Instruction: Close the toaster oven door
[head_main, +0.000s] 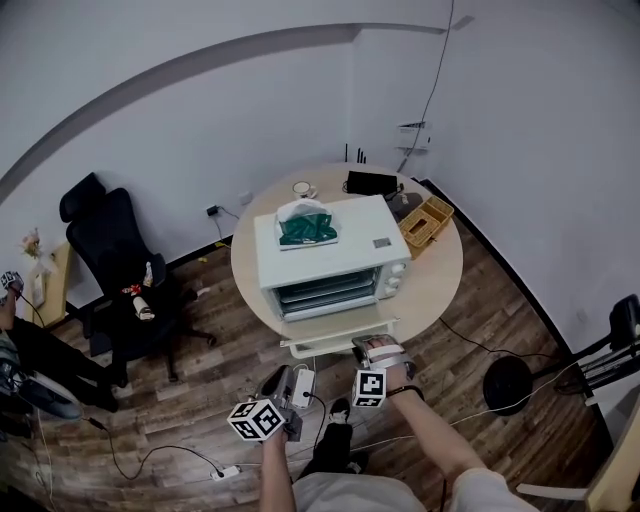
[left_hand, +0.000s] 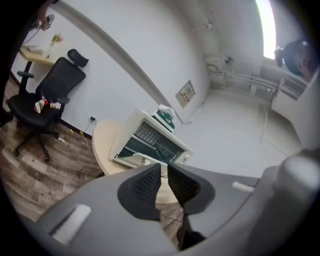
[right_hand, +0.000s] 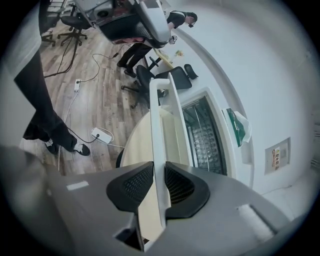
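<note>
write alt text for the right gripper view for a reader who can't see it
The right gripper pinches between its fingers the white handle of the open door of the toaster oven on a round table. Its wire rack shows behind; a power strip lies on the wood floor.

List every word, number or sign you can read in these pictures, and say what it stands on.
No text is readable.
Wall plaque: print too blurred to read.
Grey label on top of the toaster oven: too small to read.
</note>
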